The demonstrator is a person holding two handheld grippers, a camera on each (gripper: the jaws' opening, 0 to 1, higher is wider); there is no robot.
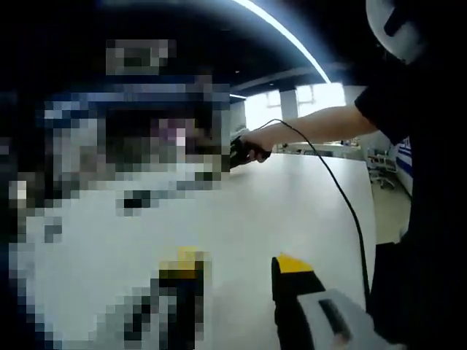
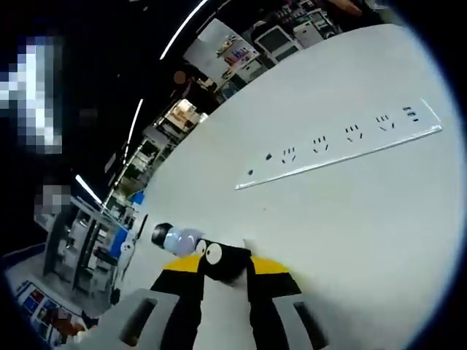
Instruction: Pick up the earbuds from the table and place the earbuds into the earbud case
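In the right gripper view my right gripper has its yellow-tipped jaws closed together on a small black earbud with a white round spot. A pale bluish piece with a dark round end juts out just left of the tips; I cannot tell what it is. The gripper hangs over the white table. In the left gripper view my left gripper stands open over the same table, nothing between its jaws. Farther off, a person's outstretched hand holds the right gripper, too small to read.
A long white power strip with several sockets lies across the table beyond the right gripper. A black cable trails from the far gripper back along the table's right edge. The person's dark sleeve and body stand at the right. Shelves and machines line the room behind.
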